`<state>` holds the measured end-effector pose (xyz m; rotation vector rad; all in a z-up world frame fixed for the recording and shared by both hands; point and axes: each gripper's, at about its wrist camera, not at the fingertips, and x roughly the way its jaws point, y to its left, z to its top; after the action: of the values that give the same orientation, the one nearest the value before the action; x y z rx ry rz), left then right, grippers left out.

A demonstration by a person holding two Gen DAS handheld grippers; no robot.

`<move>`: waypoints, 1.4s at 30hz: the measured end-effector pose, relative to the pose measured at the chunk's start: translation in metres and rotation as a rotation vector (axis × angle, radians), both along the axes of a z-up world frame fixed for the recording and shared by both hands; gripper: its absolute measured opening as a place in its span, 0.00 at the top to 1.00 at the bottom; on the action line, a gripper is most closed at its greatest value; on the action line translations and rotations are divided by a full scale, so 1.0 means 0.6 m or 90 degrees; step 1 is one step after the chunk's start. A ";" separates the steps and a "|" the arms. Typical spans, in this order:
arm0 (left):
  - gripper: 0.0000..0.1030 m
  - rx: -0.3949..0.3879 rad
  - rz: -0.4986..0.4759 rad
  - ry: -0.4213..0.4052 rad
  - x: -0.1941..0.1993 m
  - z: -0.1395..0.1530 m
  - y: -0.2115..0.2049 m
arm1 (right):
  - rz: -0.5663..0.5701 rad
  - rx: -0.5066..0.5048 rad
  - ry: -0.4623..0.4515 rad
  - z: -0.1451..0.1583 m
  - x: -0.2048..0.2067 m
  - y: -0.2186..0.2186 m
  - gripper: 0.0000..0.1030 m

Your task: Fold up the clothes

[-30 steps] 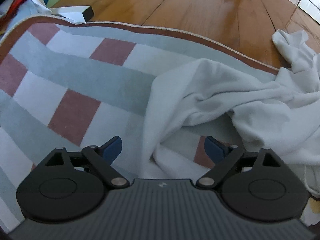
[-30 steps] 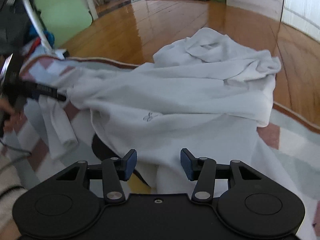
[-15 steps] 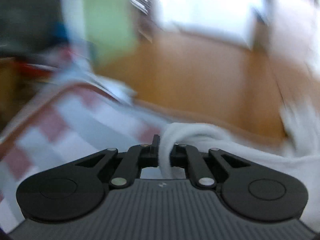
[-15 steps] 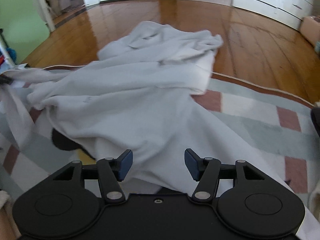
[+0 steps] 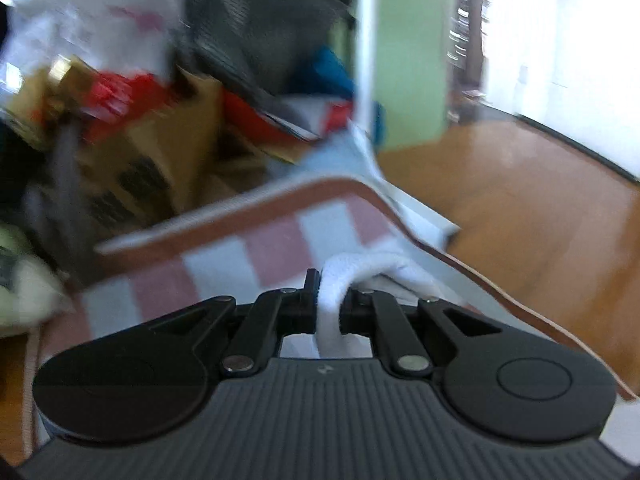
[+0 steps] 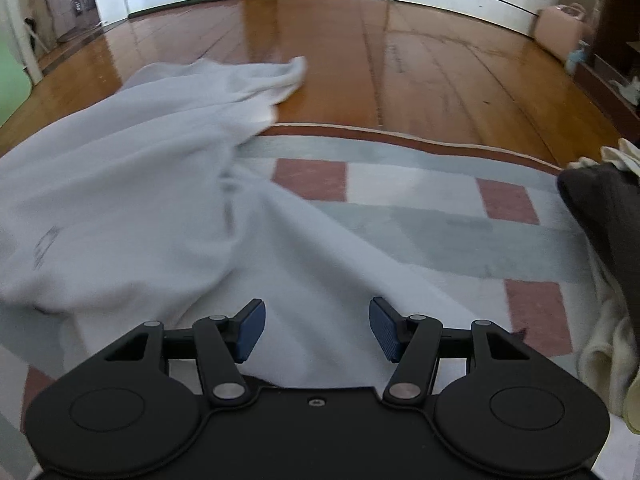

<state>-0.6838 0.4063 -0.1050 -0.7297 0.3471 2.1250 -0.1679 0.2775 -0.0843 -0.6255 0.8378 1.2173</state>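
Left gripper point(image 5: 329, 306) clamped on white garment point(image 6: 132, 200) edge, blurred view. Right gripper point(image 6: 317, 328) wide open, empty, over garment. Garment spread on rug point(image 6: 420, 200), 9–12 o'clock, far end on floor point(image 6: 440, 72).

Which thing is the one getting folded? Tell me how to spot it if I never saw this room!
Find the checked rug of grey, white and dusty-red squares on the shiny wooden floor. The big crumpled white cloth garment sprawls over its left side, one end spilling onto the wood. Unlike the dark brown garment and cream cloth at the right edge, it is pale white, and the left gripper pinches it.
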 end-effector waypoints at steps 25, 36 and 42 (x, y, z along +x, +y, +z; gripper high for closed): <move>0.21 -0.056 -0.525 -0.085 0.262 -0.032 0.032 | 0.068 0.085 -0.126 0.003 -0.002 0.050 0.99; 0.22 -0.163 -0.655 0.170 0.415 -0.087 -0.002 | -0.204 0.082 -0.095 0.022 0.146 0.056 0.97; 0.20 -0.099 -0.817 -0.021 0.399 -0.041 -0.043 | -0.147 0.125 0.091 0.029 0.126 -0.003 0.61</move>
<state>-0.4445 0.3808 -0.1295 -0.4114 0.7225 0.8740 -0.0923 0.2756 -0.0668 -0.2765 0.8718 1.1254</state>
